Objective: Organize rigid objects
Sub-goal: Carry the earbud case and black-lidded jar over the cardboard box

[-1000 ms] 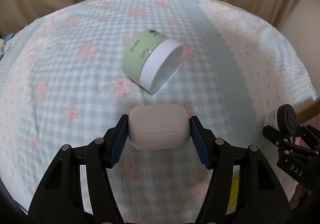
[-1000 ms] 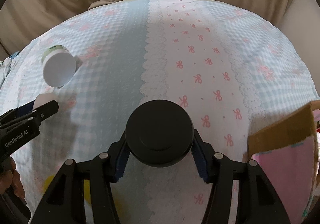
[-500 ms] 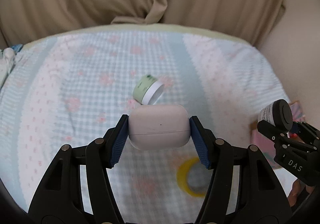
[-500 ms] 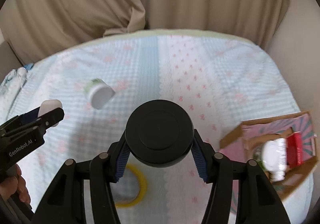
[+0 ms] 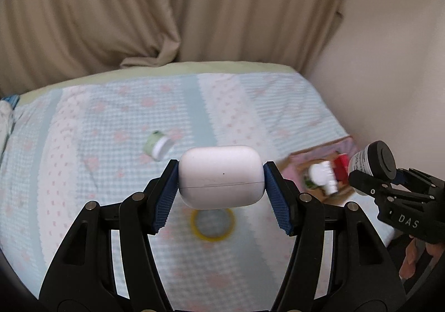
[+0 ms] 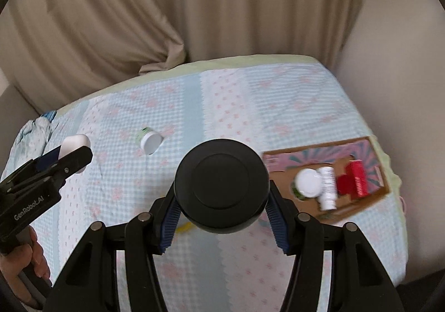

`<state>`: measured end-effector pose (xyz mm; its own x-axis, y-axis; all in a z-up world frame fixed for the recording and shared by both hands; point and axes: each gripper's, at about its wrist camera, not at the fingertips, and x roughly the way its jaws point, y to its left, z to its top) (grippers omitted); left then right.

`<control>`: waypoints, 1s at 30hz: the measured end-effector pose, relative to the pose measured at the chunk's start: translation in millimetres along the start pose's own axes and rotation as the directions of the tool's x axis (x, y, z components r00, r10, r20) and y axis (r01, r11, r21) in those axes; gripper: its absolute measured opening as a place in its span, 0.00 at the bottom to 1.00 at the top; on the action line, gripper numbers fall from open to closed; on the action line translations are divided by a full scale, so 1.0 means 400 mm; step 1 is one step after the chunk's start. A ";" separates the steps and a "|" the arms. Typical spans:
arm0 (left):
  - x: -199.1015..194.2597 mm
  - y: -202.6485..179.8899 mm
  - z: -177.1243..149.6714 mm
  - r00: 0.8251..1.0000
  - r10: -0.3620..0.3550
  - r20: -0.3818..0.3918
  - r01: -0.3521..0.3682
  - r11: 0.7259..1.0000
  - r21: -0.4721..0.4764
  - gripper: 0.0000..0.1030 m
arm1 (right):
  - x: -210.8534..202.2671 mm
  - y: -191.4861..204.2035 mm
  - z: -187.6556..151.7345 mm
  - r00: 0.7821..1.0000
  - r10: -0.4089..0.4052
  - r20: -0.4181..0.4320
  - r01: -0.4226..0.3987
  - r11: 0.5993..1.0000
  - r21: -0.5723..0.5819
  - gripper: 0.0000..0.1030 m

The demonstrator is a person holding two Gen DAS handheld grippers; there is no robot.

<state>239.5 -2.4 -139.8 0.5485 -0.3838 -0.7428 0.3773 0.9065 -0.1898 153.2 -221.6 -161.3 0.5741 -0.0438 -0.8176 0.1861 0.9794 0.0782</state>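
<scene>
Midway, you had the left gripper (image 5: 221,177) clamped on a white case (image 5: 221,175) and the right gripper (image 6: 222,198) on a black-capped bottle (image 6: 222,184), both aloft; box (image 6: 281,159) partly filled, jar (image 6: 148,140) and tape (image 5: 212,224) remained on the bed (image 6: 278,106).

Lettering on the two grippers

White letters "DAS" stand on the black body of the right gripper (image 5: 370,170), seen from the left wrist view. "GenRobot.AI" is printed in white along the black body of the left gripper (image 6: 73,152), seen from the right wrist view. The bottle (image 5: 371,161) carries a white label with print too small to read.
</scene>
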 end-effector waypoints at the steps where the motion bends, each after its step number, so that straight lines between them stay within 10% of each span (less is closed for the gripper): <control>1: -0.006 -0.023 0.002 1.000 -0.008 0.002 0.008 1.000 0.004 0.56 | -0.018 -0.023 0.001 1.000 -0.005 0.002 0.005 1.000 0.011 0.51; 15: 0.045 -0.418 0.003 0.999 -0.042 -0.022 0.041 0.998 -0.039 0.56 | -0.104 -0.421 0.027 0.999 -0.031 -0.007 0.031 0.999 0.039 0.51; 30: 0.303 -0.645 -0.040 0.992 -0.002 -0.125 -0.008 0.997 -0.076 0.56 | 0.097 -0.674 0.075 0.992 -0.003 -0.124 0.003 1.000 -0.006 0.51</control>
<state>196.8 -280.2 -191.0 0.4505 -0.3603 -0.8169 0.3149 0.9203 -0.2322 149.2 -493.2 -196.8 0.4704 -0.0224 -0.8822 0.1827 0.9805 0.0726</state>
